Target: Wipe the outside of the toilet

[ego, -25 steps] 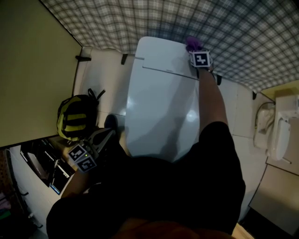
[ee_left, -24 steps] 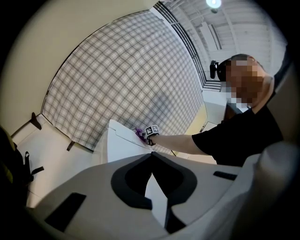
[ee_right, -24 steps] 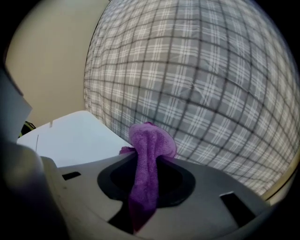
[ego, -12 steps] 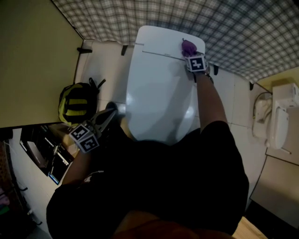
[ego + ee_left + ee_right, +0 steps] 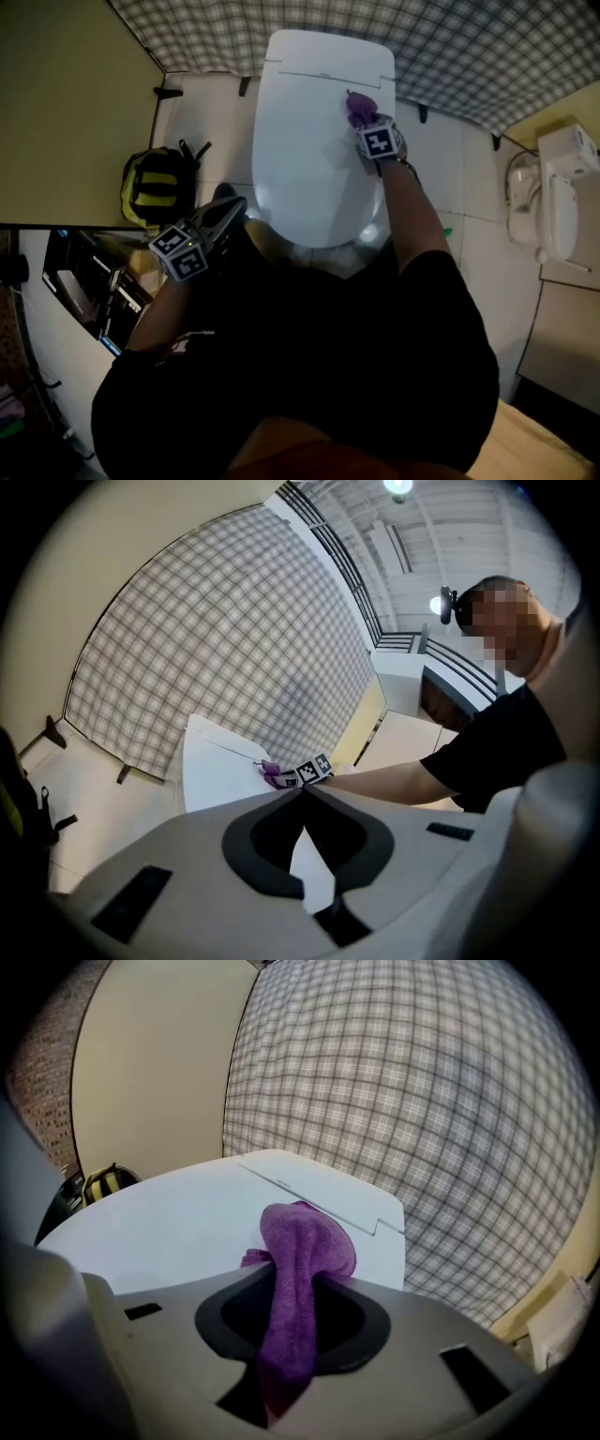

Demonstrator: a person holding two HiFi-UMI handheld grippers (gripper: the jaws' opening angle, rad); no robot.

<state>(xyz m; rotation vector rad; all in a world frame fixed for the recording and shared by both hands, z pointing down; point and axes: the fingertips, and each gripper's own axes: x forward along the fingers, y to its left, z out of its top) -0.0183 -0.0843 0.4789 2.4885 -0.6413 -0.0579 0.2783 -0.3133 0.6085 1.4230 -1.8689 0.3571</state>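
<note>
The white toilet [image 5: 314,159] stands with its lid down against a checked wall. A purple cloth [image 5: 358,107] lies pressed on the right part of the lid, behind its middle, and my right gripper [image 5: 362,118] is shut on it. In the right gripper view the cloth [image 5: 302,1251] bulges out from between the jaws onto the lid [image 5: 178,1227]. My left gripper [image 5: 225,214] hangs shut and empty off the bowl's front-left side, away from the cloth. The left gripper view looks along the lid [image 5: 220,766] to the cloth [image 5: 272,776]. My left gripper [image 5: 302,790] has its tips touching.
A yellow and black backpack [image 5: 155,190] sits on the floor left of the toilet. A dark shelf with items [image 5: 89,291] is at the lower left. A white fixture [image 5: 561,202] is mounted at the right. The person's dark-clothed body fills the lower middle.
My right gripper has dragged the purple cloth from the lid's back right corner forward and inward across the lid. My left gripper has shifted a little up beside the bowl.
</note>
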